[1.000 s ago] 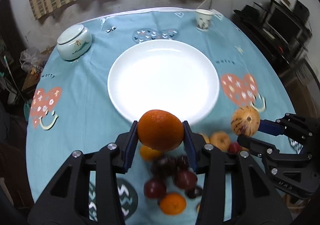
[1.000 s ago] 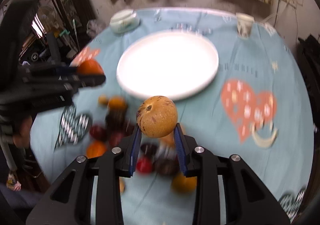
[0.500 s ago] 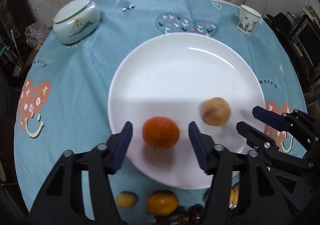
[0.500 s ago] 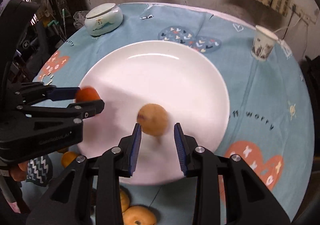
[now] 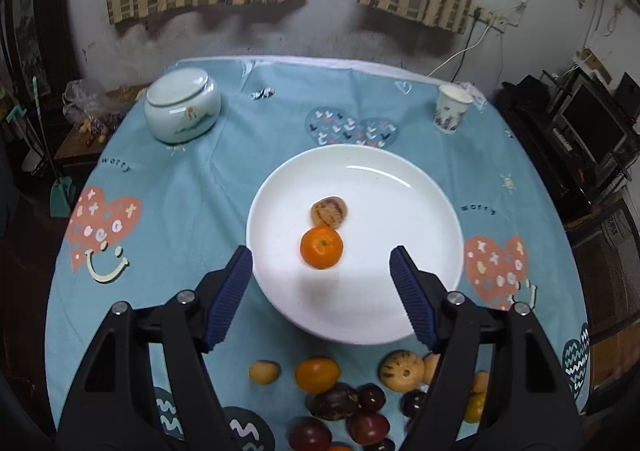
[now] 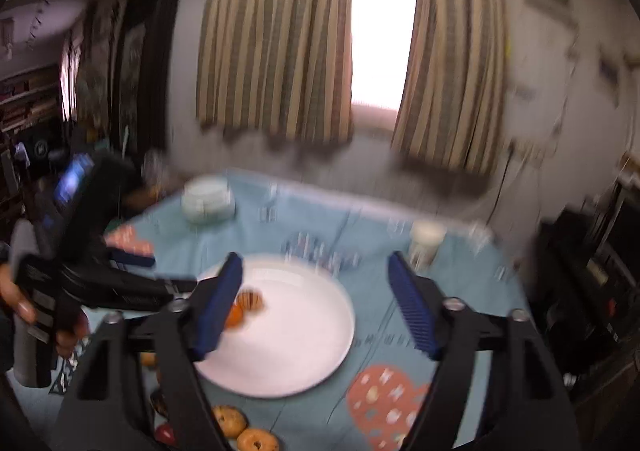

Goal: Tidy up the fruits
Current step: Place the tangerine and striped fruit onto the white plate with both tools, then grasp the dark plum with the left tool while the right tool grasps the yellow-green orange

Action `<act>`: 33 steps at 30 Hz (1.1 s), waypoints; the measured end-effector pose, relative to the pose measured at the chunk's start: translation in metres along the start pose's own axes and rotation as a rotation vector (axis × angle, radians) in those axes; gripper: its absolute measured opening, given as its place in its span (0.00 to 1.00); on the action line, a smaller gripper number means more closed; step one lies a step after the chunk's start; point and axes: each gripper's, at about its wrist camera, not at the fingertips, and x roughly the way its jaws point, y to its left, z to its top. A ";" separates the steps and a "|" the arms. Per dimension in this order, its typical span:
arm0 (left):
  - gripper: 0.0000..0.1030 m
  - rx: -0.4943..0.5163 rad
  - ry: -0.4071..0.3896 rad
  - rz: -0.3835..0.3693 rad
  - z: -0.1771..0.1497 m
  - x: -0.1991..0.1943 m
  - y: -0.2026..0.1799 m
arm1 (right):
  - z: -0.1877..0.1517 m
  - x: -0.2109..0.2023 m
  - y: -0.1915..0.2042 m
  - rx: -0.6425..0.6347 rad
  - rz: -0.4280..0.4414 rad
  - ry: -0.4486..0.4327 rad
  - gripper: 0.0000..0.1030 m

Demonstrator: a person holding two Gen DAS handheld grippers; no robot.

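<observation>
A: Left wrist view first. What do the left gripper (image 5: 321, 263) jaws hold?

B: Nothing. They stand wide and are opening, above the near rim of the round white plate (image 5: 400, 219) on the worktop with the blue heart-print cloth (image 5: 192, 191). A round orange mandarin (image 5: 321, 247) lies on the plate, touching a tan, purple-streaked round fruit (image 5: 329, 212) just behind it

A: And the other fruit?

B: Off the plate at the near edge: a loose pile of dark red plums (image 5: 352, 415), small orange fruits and another speckled one. A pale lidded ceramic jar (image 5: 182, 111) sits far left, a patterned paper cup (image 5: 452, 113) far right

A: Right wrist view?

B: Blurred. The right gripper (image 6: 316, 305) jaws are also wide, opening and empty, above the plate. At the left, a hand (image 6: 24, 311) holds the left gripper, whose fingers reach toward the plate's left rim, near the two fruits
</observation>
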 end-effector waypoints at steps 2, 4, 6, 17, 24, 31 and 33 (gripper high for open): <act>0.73 0.023 -0.027 0.007 -0.003 -0.015 -0.006 | 0.011 -0.036 0.000 -0.018 -0.013 -0.107 0.82; 0.74 0.039 -0.045 0.005 -0.006 -0.030 -0.009 | 0.019 -0.069 -0.004 -0.010 -0.052 -0.195 0.94; 0.75 0.042 -0.056 0.006 -0.011 -0.041 -0.009 | 0.021 -0.105 -0.010 0.033 -0.129 -0.297 0.99; 0.80 0.141 -0.096 0.039 -0.063 -0.081 -0.013 | -0.052 -0.096 -0.015 0.189 -0.048 0.077 0.99; 0.80 0.163 0.055 0.018 -0.128 -0.063 -0.003 | -0.168 -0.052 0.005 0.251 0.018 0.526 0.89; 0.80 0.196 0.143 -0.055 -0.169 -0.064 -0.007 | -0.212 -0.020 0.012 0.270 0.042 0.725 0.58; 0.80 0.221 0.170 -0.090 -0.178 -0.065 -0.012 | -0.214 -0.010 0.015 0.283 0.062 0.738 0.58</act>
